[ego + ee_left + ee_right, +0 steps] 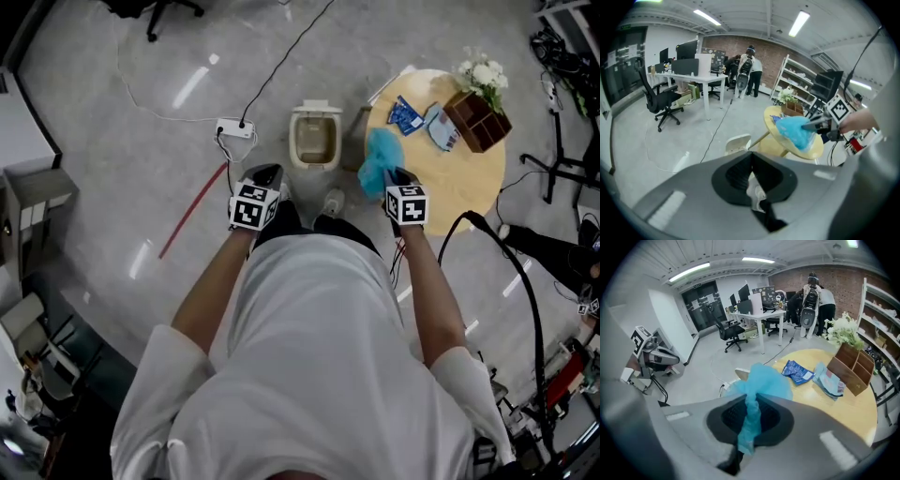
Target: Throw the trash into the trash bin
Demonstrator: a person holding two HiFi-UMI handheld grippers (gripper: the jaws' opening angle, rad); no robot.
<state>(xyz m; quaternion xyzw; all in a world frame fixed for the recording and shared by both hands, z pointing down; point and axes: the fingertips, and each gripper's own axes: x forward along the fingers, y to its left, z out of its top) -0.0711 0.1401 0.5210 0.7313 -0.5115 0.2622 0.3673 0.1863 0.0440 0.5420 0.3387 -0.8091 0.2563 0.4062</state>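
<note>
A crumpled light-blue piece of trash [378,157] [764,383] is pinched in my right gripper [394,173] [752,401], whose jaws are shut on it; one end hangs back through them. It hovers over the left edge of the round yellow table [469,178], just right of the cream trash bin [314,141] [738,142], which stands on the floor with its lid up. My left gripper [265,172] [751,161] sits left of the bin with its jaws meeting. A small white bit shows low in their seam; I cannot identify it. The left gripper view also catches the blue trash [799,131].
On the table lie blue packets [406,114] and a wooden box with white flowers [476,117]. A white power strip [234,128] with its cable lies left of the bin, near a red floor line [192,211]. Desks, chairs and people stand far back.
</note>
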